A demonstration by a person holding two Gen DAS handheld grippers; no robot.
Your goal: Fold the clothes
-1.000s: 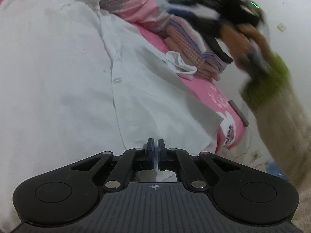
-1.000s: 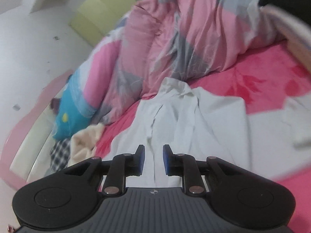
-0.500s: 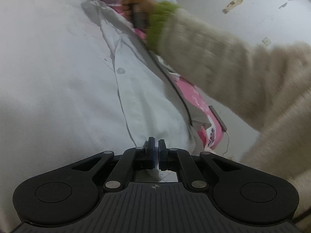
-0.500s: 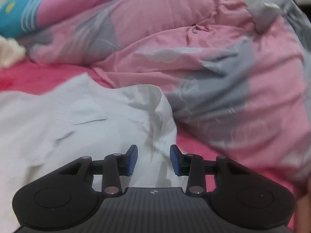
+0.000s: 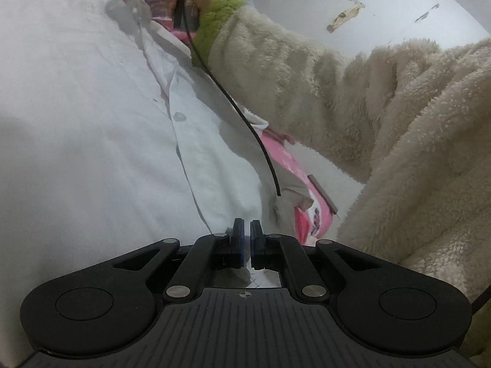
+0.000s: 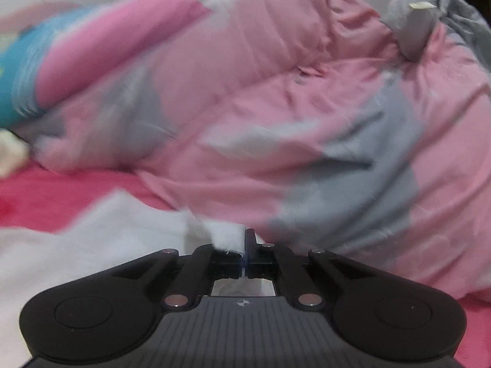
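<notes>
Pink bed [image 6: 76, 193], white shirt [image 5: 92, 122] spread flat, both grippers' jaws clamped on its edges.

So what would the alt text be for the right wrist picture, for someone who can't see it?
The right gripper, its black fingers shut on a corner of a white shirt, which lies on a bright pink bedsheet. Behind it, a rumpled pink and grey duvet fills most of the blurred picture.

The white shirt [image 5: 92, 128] is thin, smooth cloth. The person's cream sleeve [image 5: 307, 86] is fluffy fleece with a green cuff. The pink-and-grey quilt [image 6: 276, 107] looks soft, matt, puffy. Both grippers are matt black plastic.
</notes>
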